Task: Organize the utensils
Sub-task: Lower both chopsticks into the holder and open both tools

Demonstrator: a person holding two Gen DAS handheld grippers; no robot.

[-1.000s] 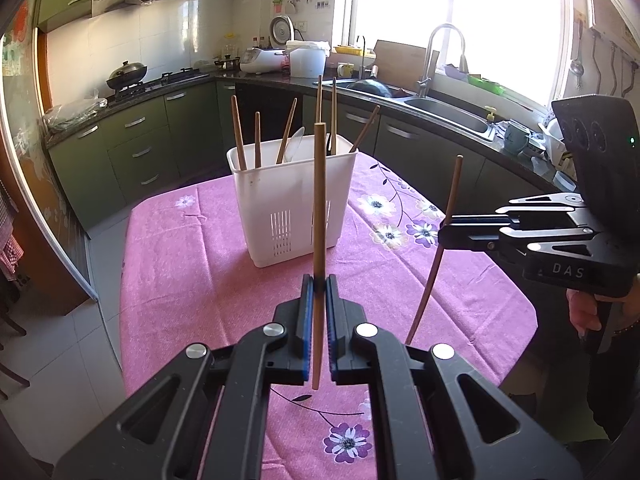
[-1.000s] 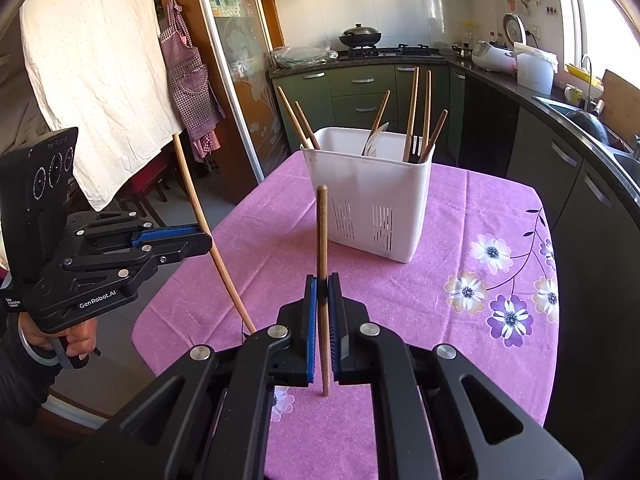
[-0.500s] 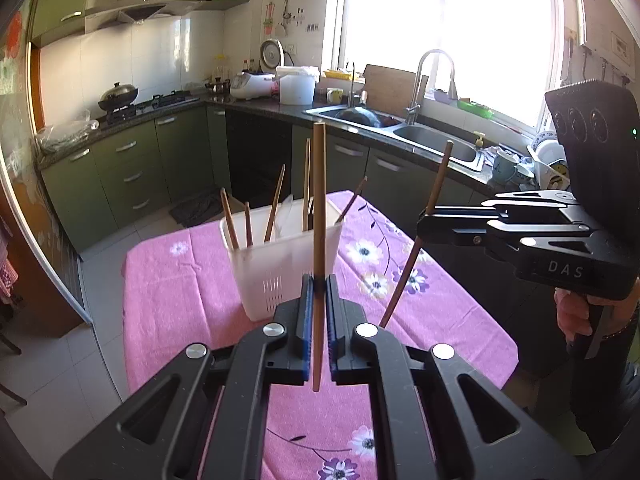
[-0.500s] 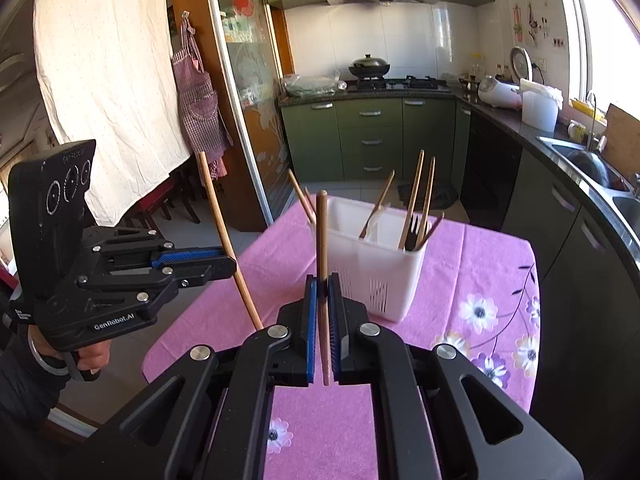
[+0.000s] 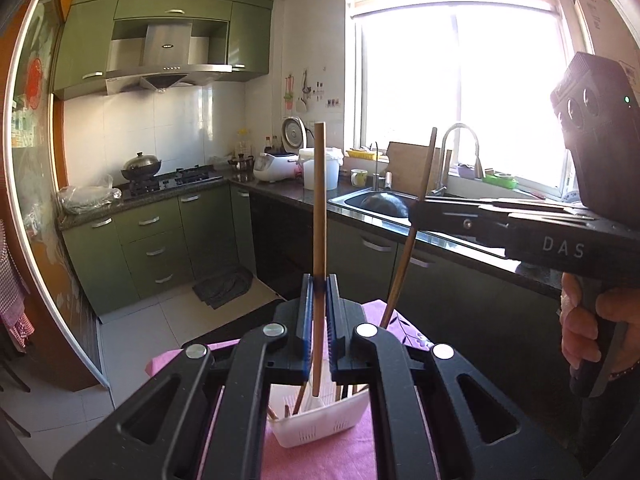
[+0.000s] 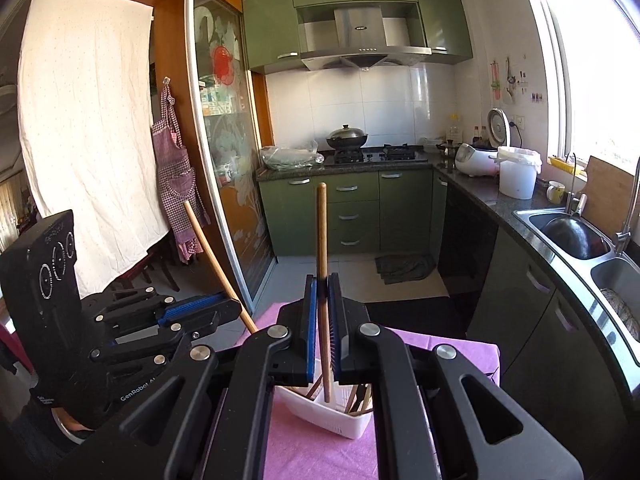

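Chopsticks: two are held, one upright in the left claw (image 5: 319, 312) and one in the right claw (image 6: 322, 312), each clamped mid-shaft above the white caddy (image 5: 320, 420) on the pink-clothed table (image 6: 312, 452). The caddy apparently holds about five more sticks; the claws hide part of it. Risk: a tip striking the rim or a standing stick could tip the light caddy.

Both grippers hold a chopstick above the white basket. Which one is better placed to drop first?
Probably the right gripper: its chopstick tip already hangs over the basket opening. The left chopstick sits similarly; close call.
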